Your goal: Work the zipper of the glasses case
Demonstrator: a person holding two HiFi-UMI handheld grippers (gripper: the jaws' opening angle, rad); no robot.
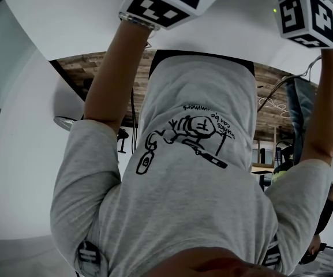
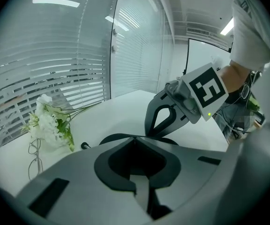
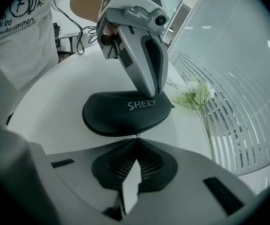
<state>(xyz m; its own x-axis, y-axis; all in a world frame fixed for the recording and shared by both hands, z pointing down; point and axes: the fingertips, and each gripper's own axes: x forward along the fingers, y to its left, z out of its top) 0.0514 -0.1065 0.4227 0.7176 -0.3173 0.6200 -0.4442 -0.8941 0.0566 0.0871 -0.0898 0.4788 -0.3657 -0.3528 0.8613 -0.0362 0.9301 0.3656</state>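
Case lettering (image 3: 145,104): right gripper view only

The glasses case (image 2: 113,136) shows only as a dark rim behind the left tool (image 2: 135,137). The zipper pull (image 3: 137,135) at the right tool's (image 3: 135,138) tips is too small to tell whether it is pinched. The head view's top edge cuts off both tools.

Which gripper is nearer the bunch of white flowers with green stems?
Left. The left gripper stands on the black oval glasses case beside the flowers; the right gripper holds the zipper pull at the case's opposite edge.
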